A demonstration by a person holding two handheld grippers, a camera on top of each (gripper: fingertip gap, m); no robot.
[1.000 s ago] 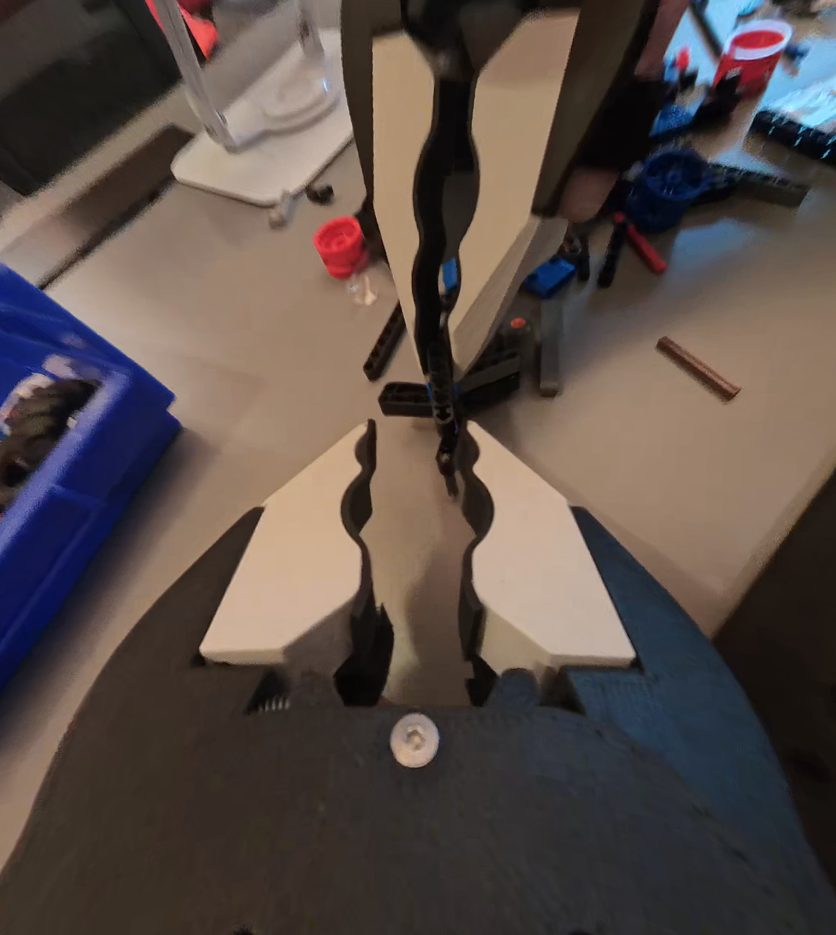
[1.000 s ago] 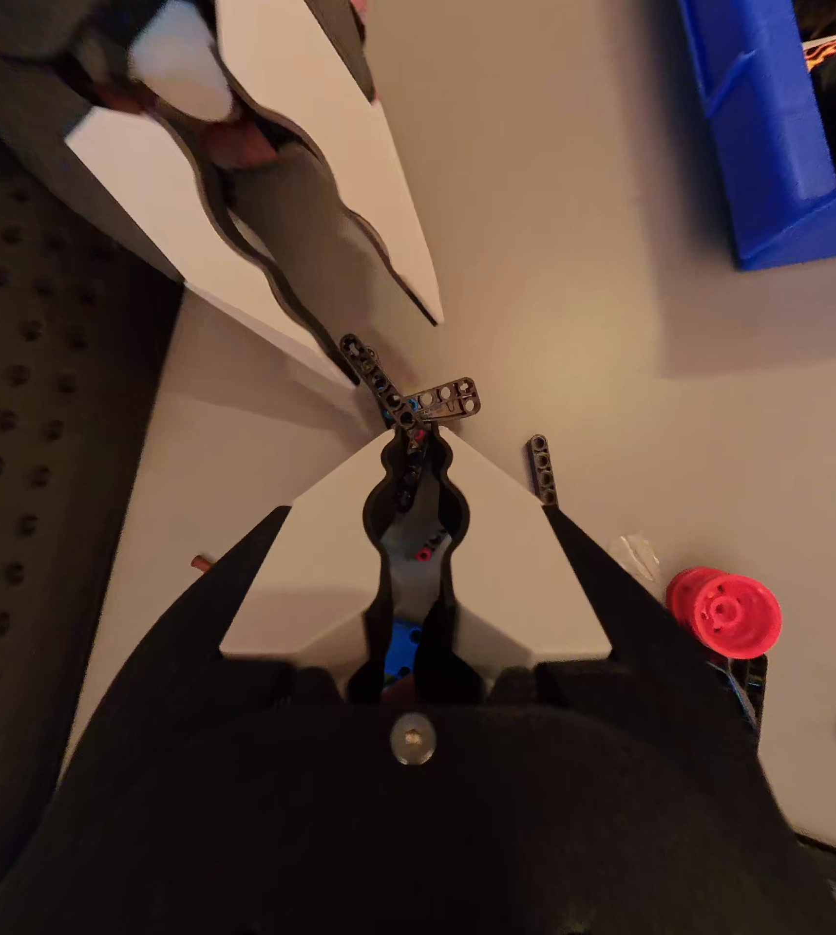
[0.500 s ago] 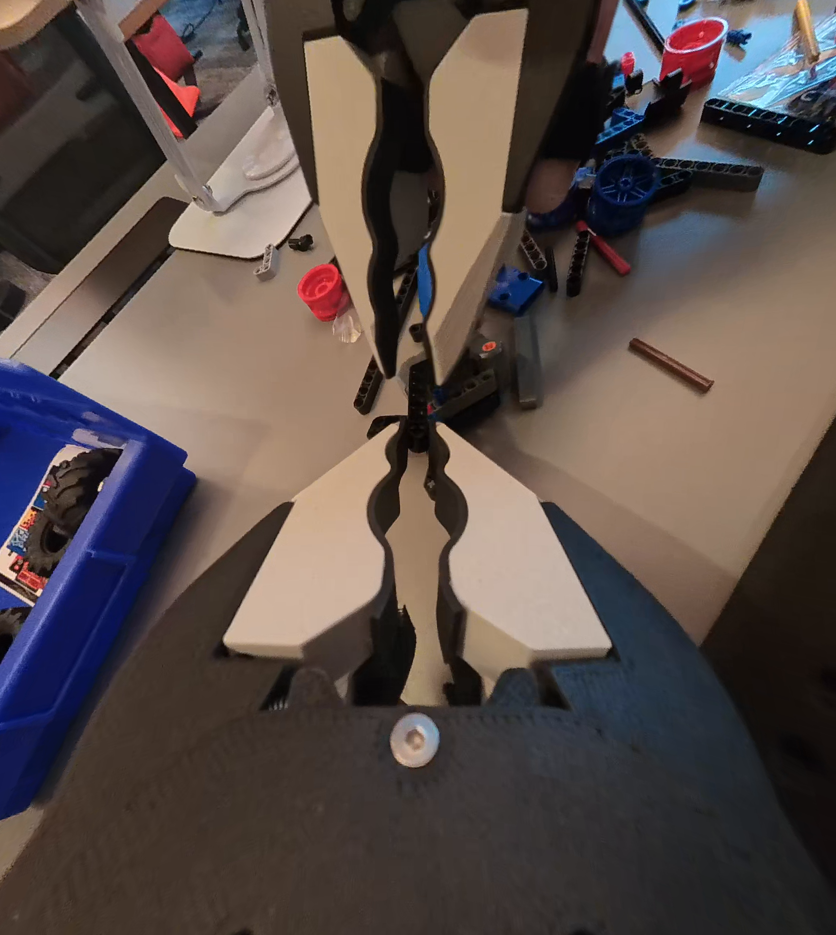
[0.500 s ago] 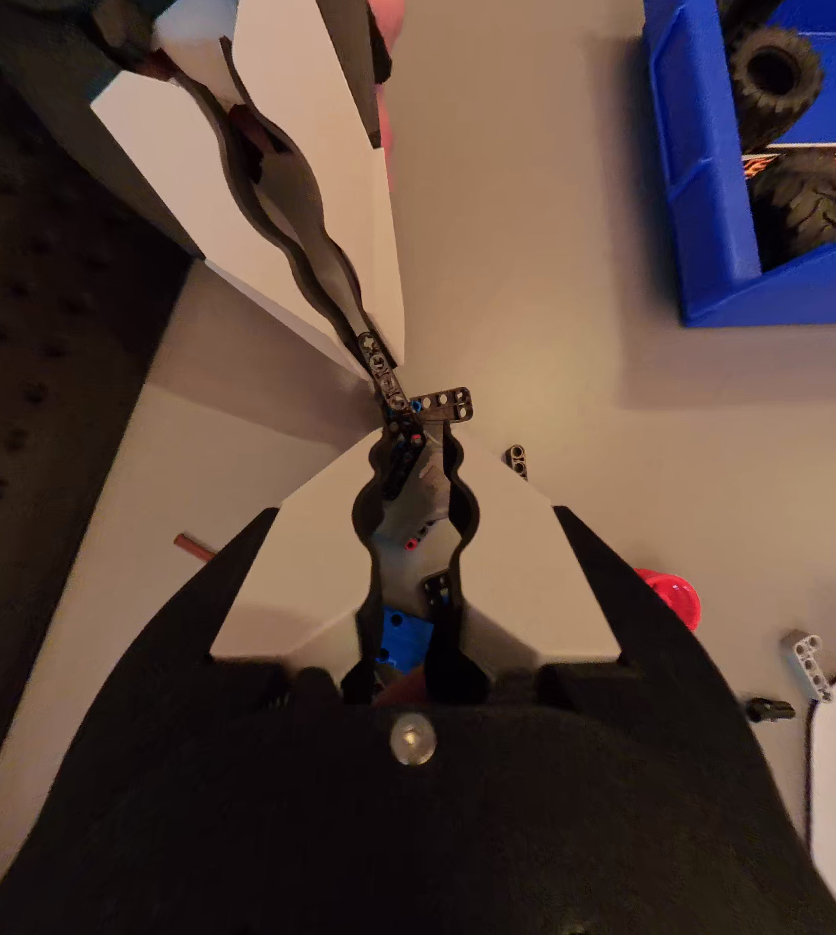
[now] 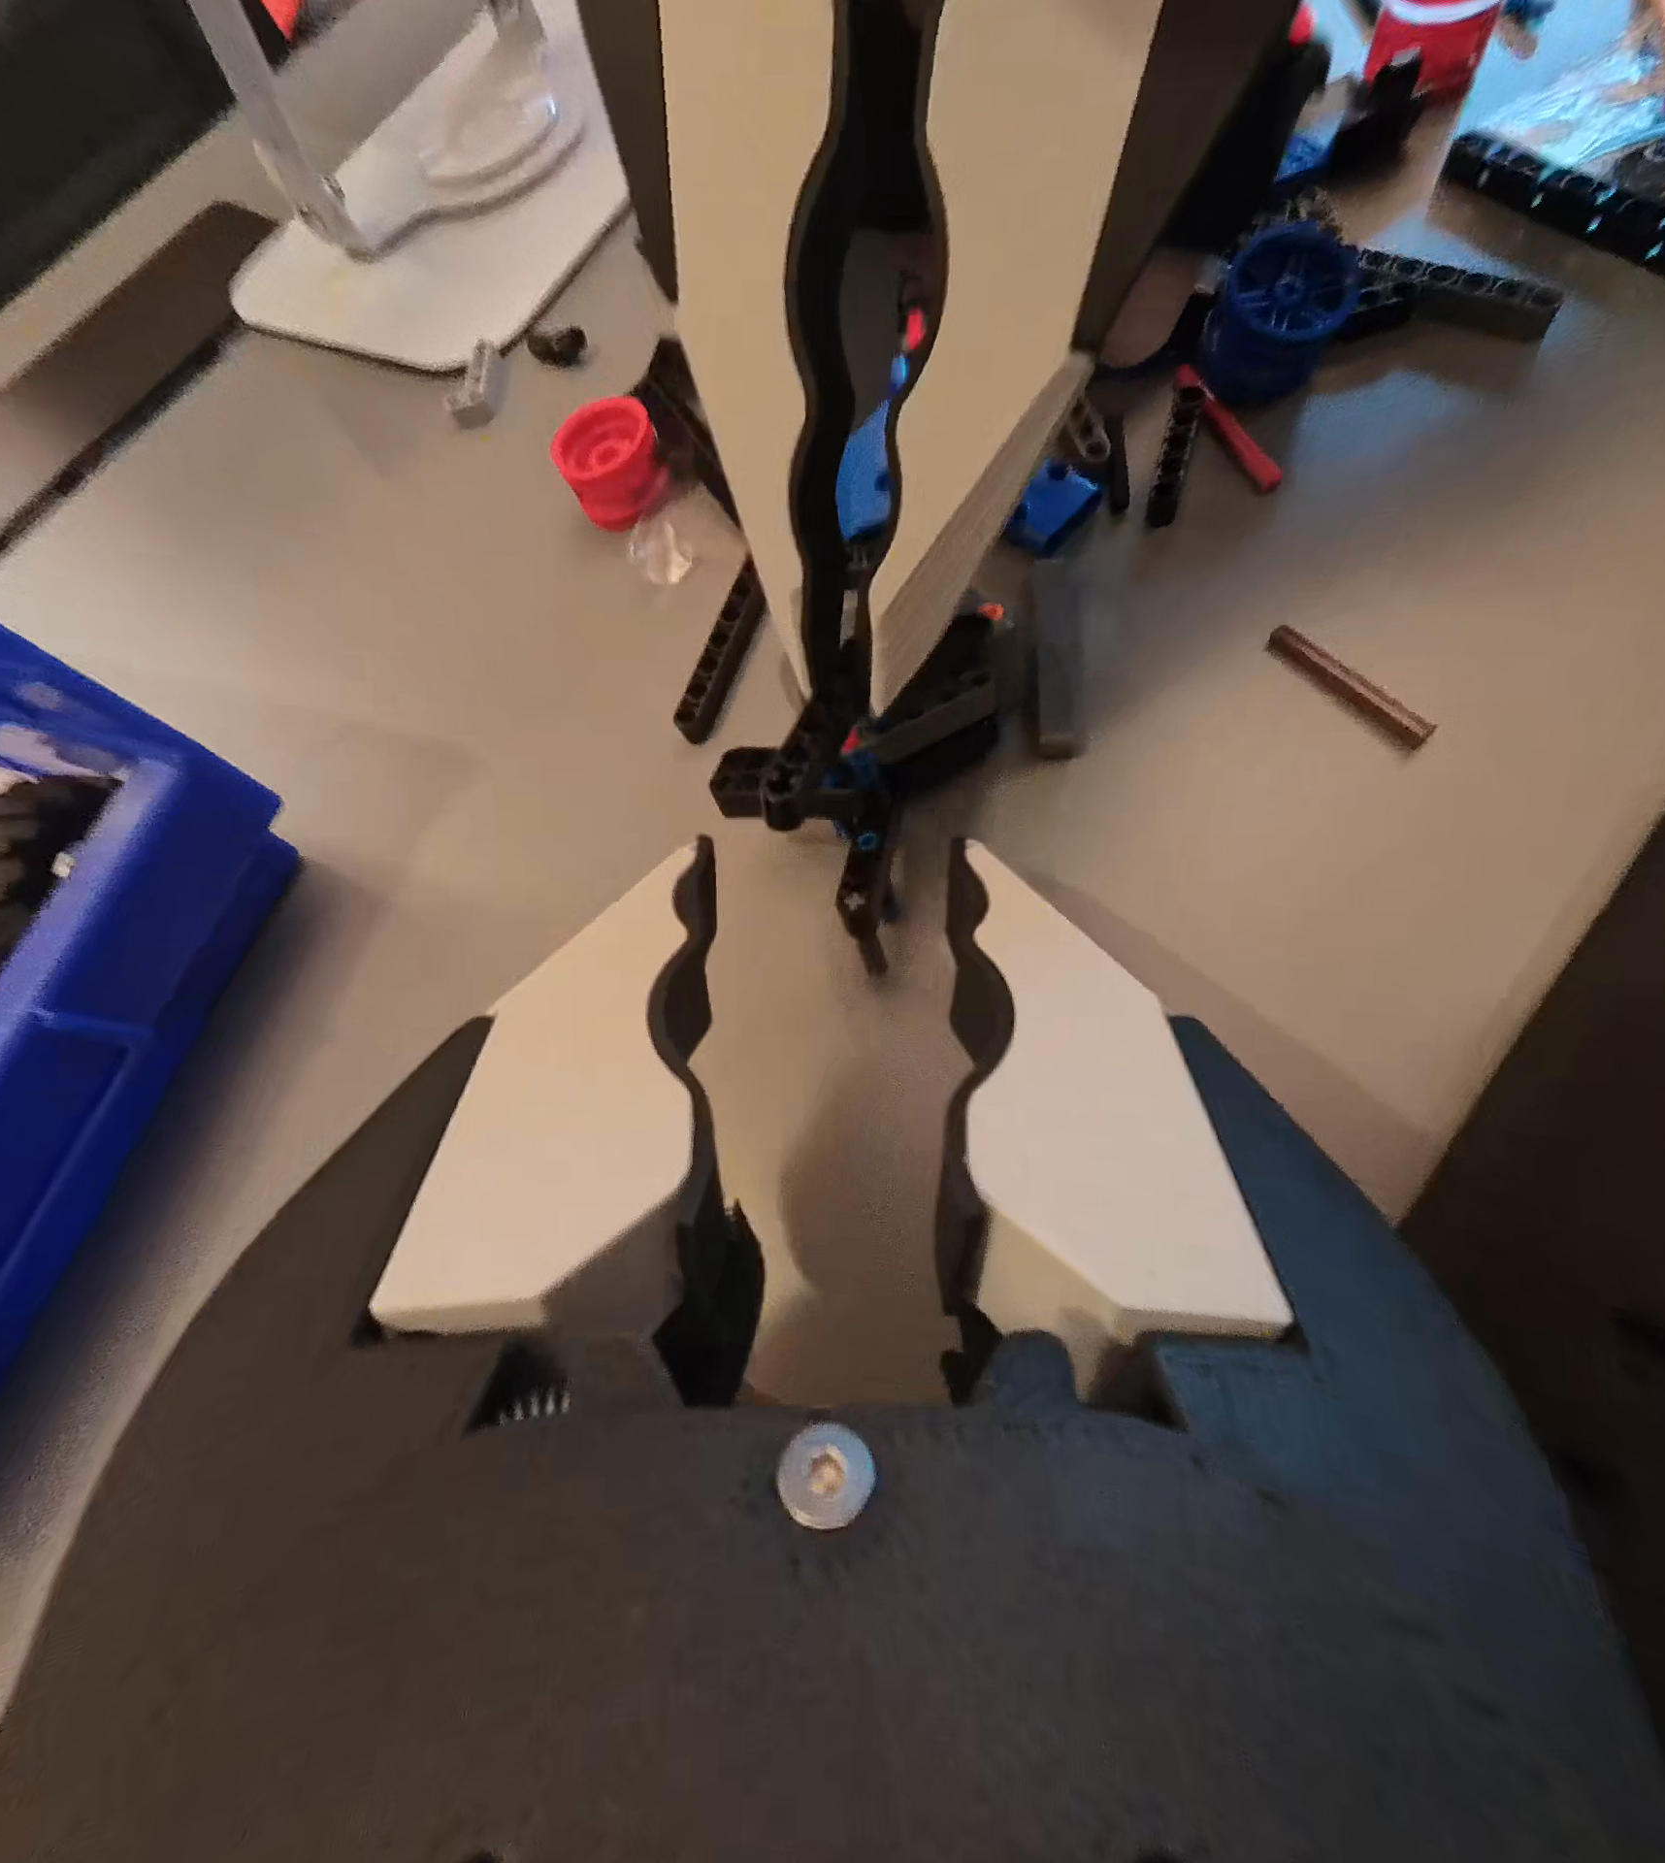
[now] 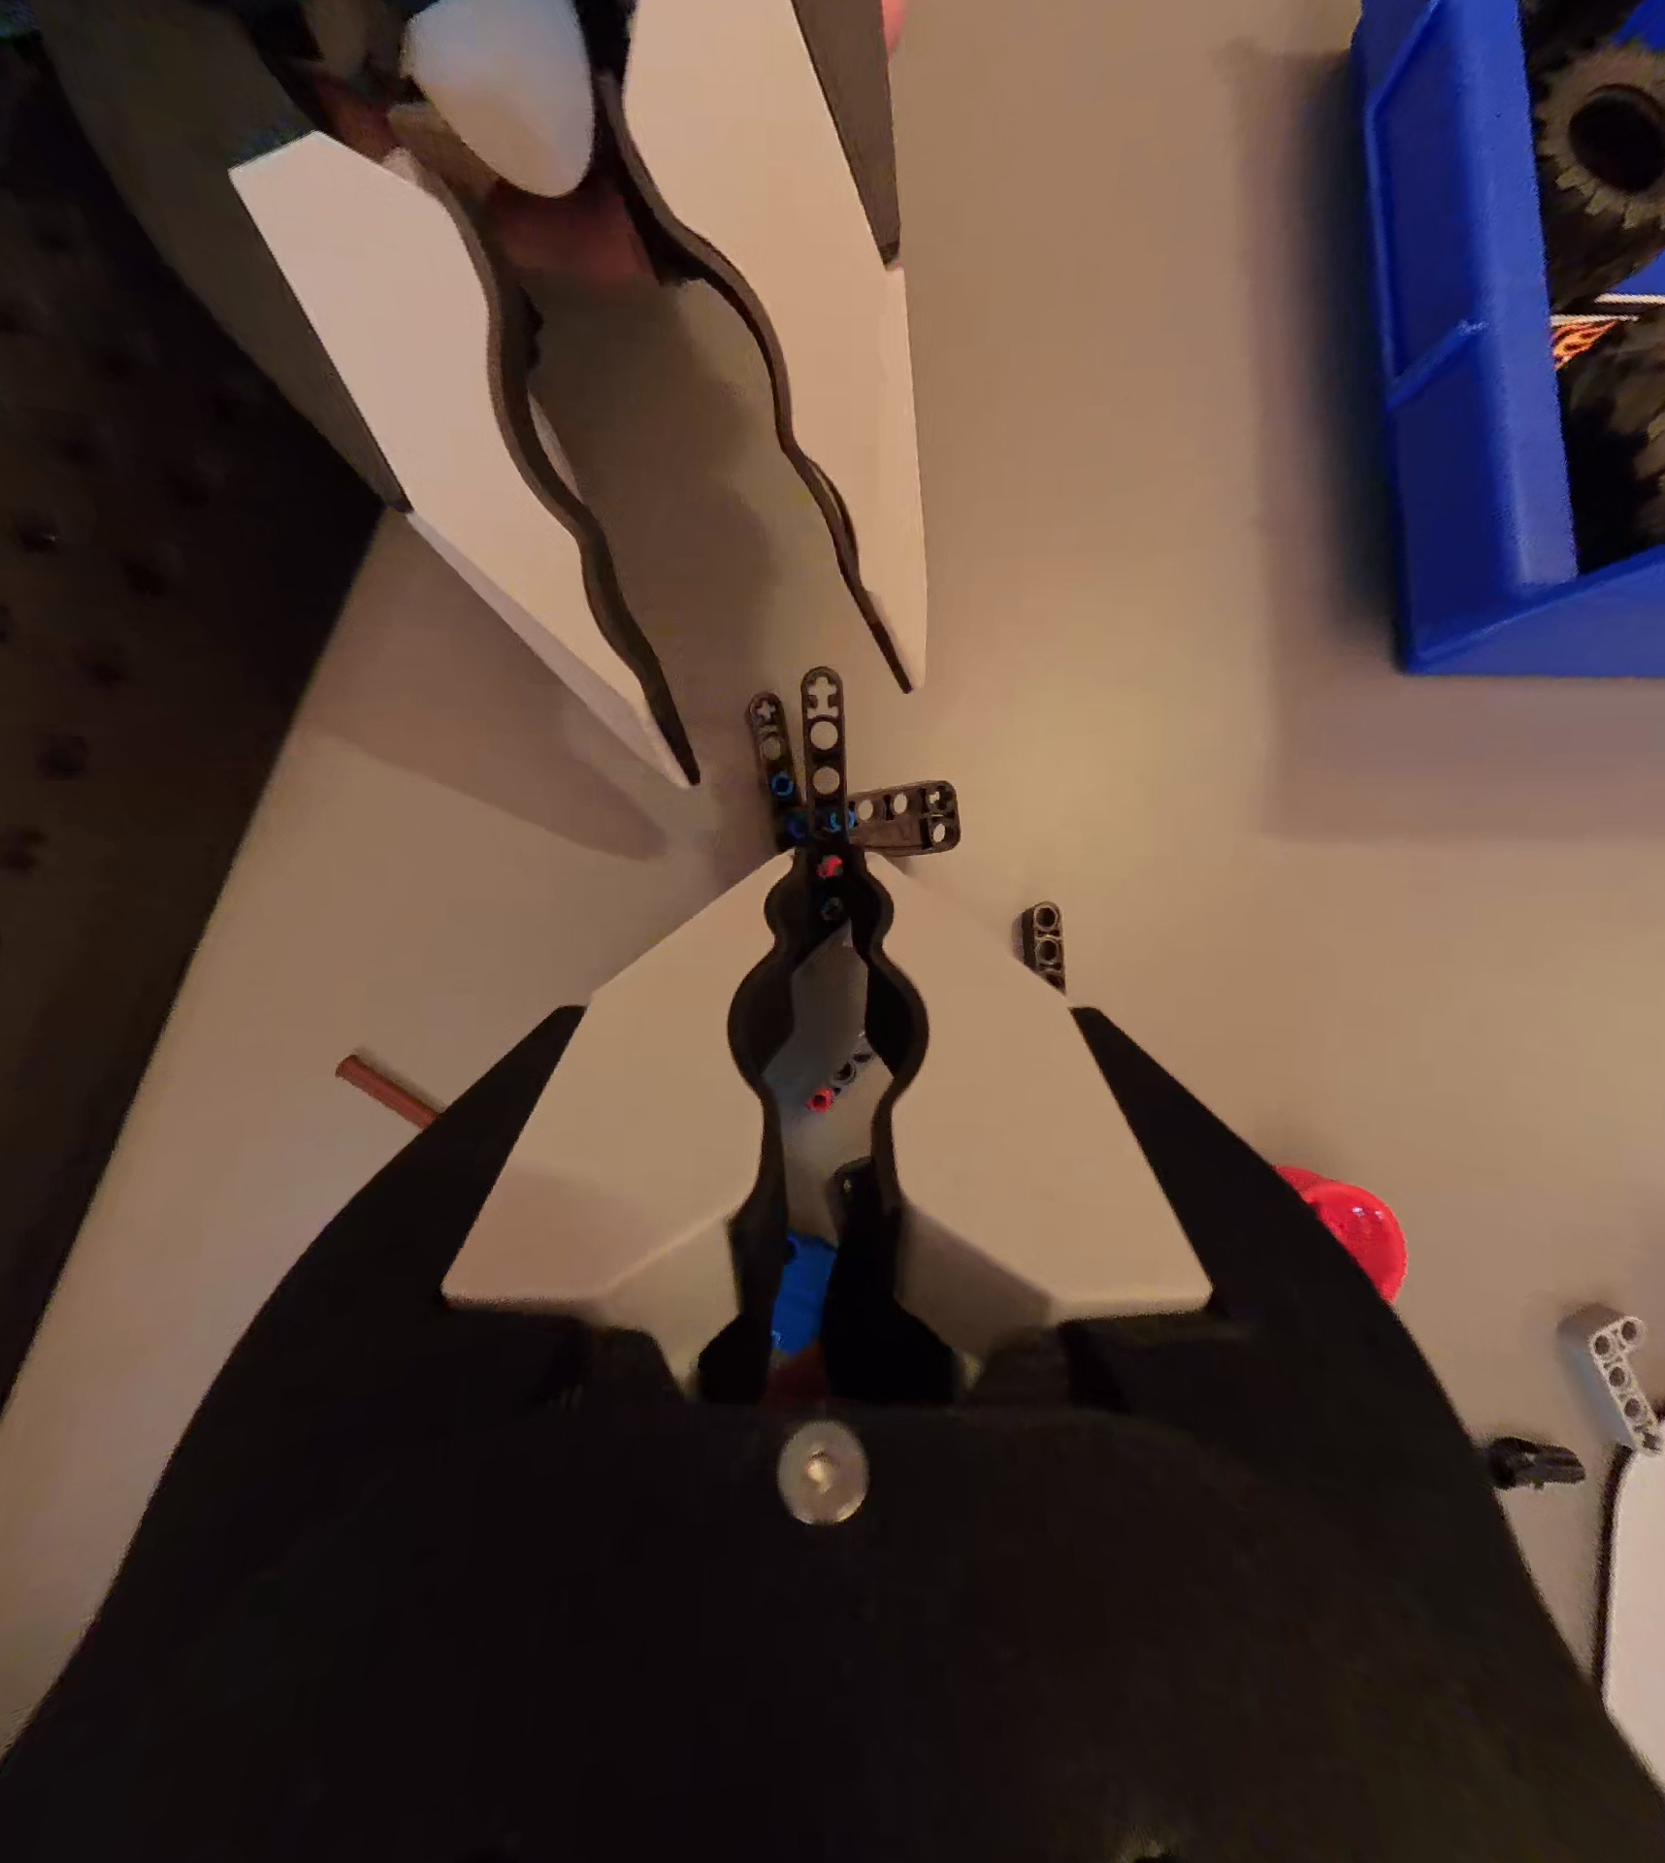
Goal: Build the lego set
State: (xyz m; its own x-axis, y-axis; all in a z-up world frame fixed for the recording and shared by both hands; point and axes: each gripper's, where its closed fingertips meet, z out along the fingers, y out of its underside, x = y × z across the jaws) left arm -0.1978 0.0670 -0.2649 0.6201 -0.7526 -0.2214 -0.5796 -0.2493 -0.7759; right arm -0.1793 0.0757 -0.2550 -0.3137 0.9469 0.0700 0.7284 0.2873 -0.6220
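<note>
While the blue bin point(image 5: 82, 968) of black tyres point(image 6: 1625, 131) is sitting out at the left, the left gripper point(image 5: 823, 857) is hanging with its jaws apart and empty, just short of the black beam assembly point(image 5: 828, 786). That assembly is being pinched at its tail end by the right gripper point(image 6: 823, 857), whose jaws are together on it, with the beams sticking out ahead above the grey table point(image 5: 355, 625). The risk, as it looks: the grip is narrow, so a push from the left gripper could be pivoting the beams sideways or popping the blue pins loose. Off to the right, the loose brown axle point(image 5: 1348, 688) is lying near the table edge, one nudge from rolling off.
</note>
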